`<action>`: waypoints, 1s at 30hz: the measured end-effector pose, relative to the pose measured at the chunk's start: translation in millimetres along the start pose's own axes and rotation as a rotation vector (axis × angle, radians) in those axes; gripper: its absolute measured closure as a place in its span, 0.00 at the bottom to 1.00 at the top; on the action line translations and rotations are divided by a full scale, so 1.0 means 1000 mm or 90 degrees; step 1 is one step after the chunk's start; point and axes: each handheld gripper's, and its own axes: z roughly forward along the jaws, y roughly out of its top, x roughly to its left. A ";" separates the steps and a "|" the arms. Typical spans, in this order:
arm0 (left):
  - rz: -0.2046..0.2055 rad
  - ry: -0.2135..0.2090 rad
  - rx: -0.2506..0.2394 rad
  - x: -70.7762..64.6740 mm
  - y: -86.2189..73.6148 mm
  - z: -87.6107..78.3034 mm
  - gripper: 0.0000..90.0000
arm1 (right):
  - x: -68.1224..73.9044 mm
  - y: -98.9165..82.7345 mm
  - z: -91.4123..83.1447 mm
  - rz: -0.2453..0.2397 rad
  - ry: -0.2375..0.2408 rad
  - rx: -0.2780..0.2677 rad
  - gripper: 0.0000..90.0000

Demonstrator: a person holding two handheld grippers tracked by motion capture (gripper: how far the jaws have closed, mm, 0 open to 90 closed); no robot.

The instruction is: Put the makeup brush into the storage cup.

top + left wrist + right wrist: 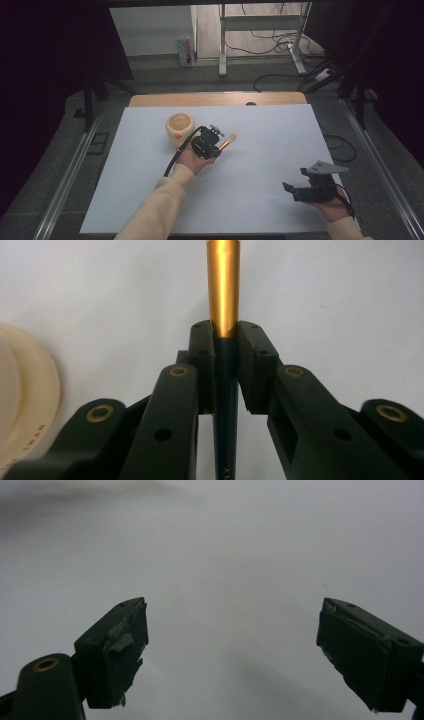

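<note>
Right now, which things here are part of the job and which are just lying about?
In the job: makeup brush, clamped in the left gripper; cream cup beside it.
Lying about: open right gripper, idle over the white sheet; cables on the floor.

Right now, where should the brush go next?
Probably a little left, over the cup. The left gripper is shut on the brush, lifted beside the cup with its top open, so dropping it in looks likely.
</note>
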 end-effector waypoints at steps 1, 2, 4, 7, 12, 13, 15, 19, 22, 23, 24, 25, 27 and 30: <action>-0.003 -0.001 -0.005 0.000 0.000 -0.002 0.87 | 0.000 0.000 0.000 0.000 0.000 0.001 0.15; -0.002 -0.001 -0.006 0.001 0.000 -0.004 0.87 | 0.000 0.000 0.000 0.001 0.000 0.001 0.15; -0.002 0.000 -0.014 0.002 0.000 -0.008 0.87 | 0.000 0.000 0.000 0.000 -0.001 0.000 0.15; -0.004 0.000 -0.023 0.003 0.000 -0.012 0.87 | 0.000 0.000 0.000 0.001 0.000 0.001 0.15; -0.010 -0.001 -0.034 0.007 -0.002 -0.018 0.87 | 0.000 0.000 0.000 0.002 0.000 0.001 0.15; -0.010 -0.001 -0.034 0.007 -0.002 -0.018 0.87 | 0.000 0.000 0.000 0.002 0.000 0.001 0.15; -0.012 -0.002 -0.038 0.008 -0.002 -0.020 0.87 | 0.000 0.000 0.000 0.003 -0.001 0.000 0.15; -0.015 -0.005 -0.045 0.009 -0.004 -0.023 0.87 | 0.000 0.000 -0.001 0.003 -0.003 0.000 0.15; -0.019 -0.006 -0.051 0.011 -0.005 -0.026 0.87 | 0.000 0.000 0.000 0.002 -0.003 0.000 0.15; -0.020 -0.006 -0.053 0.011 -0.005 -0.027 0.87 | 0.000 0.000 0.000 0.003 -0.003 0.001 0.15; -0.021 -0.006 -0.056 0.012 -0.005 -0.027 0.87 | 0.000 0.000 0.000 0.003 -0.003 0.001 0.15; -0.026 -0.008 -0.062 0.014 -0.006 -0.029 0.87 | 0.000 0.000 0.000 0.003 -0.003 0.002 0.15; -0.029 -0.010 -0.065 0.015 -0.007 -0.030 0.87 | 0.000 0.000 0.000 0.003 -0.004 0.003 0.15; -0.035 -0.014 -0.076 0.018 -0.008 -0.033 0.87 | 0.000 0.000 0.000 0.003 -0.004 0.002 0.15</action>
